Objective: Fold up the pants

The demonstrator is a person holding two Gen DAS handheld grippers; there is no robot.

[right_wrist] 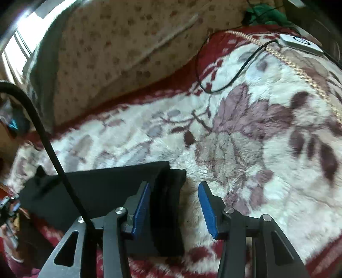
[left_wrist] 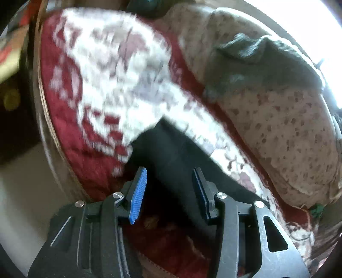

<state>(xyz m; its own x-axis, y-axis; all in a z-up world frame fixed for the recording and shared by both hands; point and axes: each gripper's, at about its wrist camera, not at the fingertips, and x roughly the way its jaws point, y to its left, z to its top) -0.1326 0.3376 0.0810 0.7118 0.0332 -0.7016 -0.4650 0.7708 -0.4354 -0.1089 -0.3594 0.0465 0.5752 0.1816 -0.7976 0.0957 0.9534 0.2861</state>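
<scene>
My left tongs (left_wrist: 170,192) hang over the black pants (left_wrist: 171,154), blue pads (left_wrist: 139,194) spread apart, nothing pinched between them. The dark cloth runs beneath the gap, and neither pad presses on it as far as I can see. This view is smeared with blur, so fine detail is lost.

My right tongs (right_wrist: 175,209) are released too, pads (right_wrist: 206,209) parted. The folded pants (right_wrist: 102,192) lie flat on the red and white flowered blanket (right_wrist: 245,132) covering the bed, their stacked right end just under my left-hand pad; the other pad sits over bare blanket. Layers of fabric show at that folded edge.

Behind the blanket sits a beige spotted cushion (right_wrist: 119,47), and in the left view a grey cloth (left_wrist: 263,64) is draped over its top. A thin black cable (right_wrist: 230,77) loops across the far blanket to a small white device (right_wrist: 301,43) near the corner. Something green (right_wrist: 267,12) is bunched just beyond it. A thick black cord (right_wrist: 49,145) arcs across the left side of my right view, crossing over the pants.
</scene>
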